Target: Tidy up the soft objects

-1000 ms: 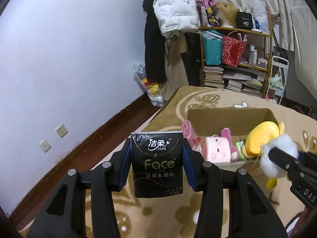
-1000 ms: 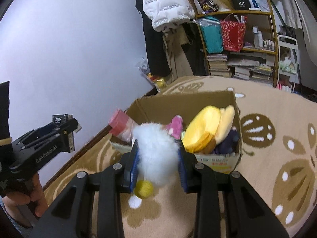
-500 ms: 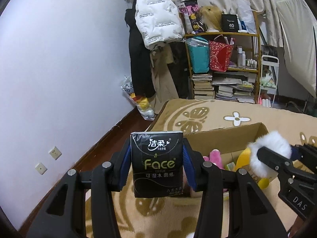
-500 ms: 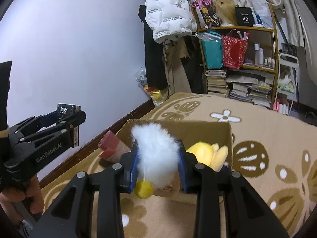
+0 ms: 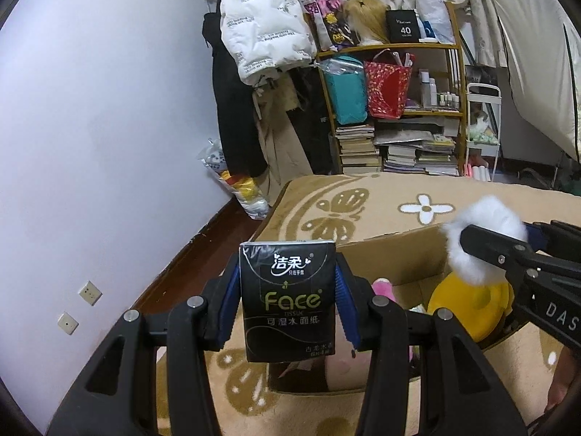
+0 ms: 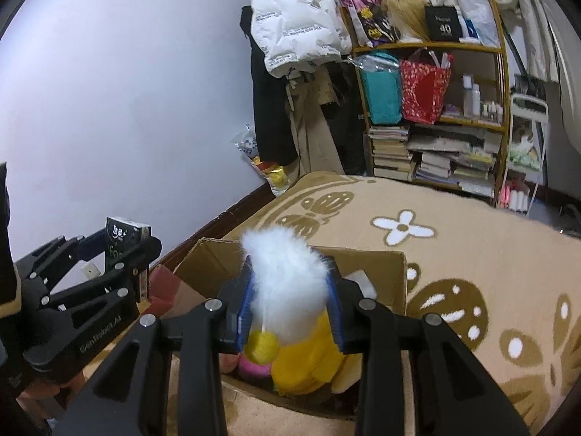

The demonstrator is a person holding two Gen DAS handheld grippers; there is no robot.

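My left gripper (image 5: 288, 303) is shut on a black "Face" tissue pack (image 5: 288, 298), held upright above the near left corner of an open cardboard box (image 5: 392, 258). My right gripper (image 6: 288, 303) is shut on a white fluffy pom-pom toy (image 6: 287, 283) with a small yellow ball (image 6: 262, 349) hanging under it, held over the box (image 6: 363, 261). The box holds a yellow plush (image 6: 308, 359), a pink plush (image 5: 381, 287) and other soft things. The right gripper with the white toy (image 5: 479, 239) shows at the right of the left wrist view; the left gripper and pack (image 6: 125, 239) show at the left of the right wrist view.
The box stands on a beige rug with brown butterfly and flower patterns (image 6: 472, 239). A lilac wall (image 5: 90, 127) runs along the left with dark wood floor below it. A wooden shelf with bags and books (image 5: 392, 109) and hanging coats (image 5: 261, 43) stand behind.
Both grippers have moved forward and closer over the box, still holding their objects. The box now sits lower and nearer in both views, and more of the shelf and room shows.
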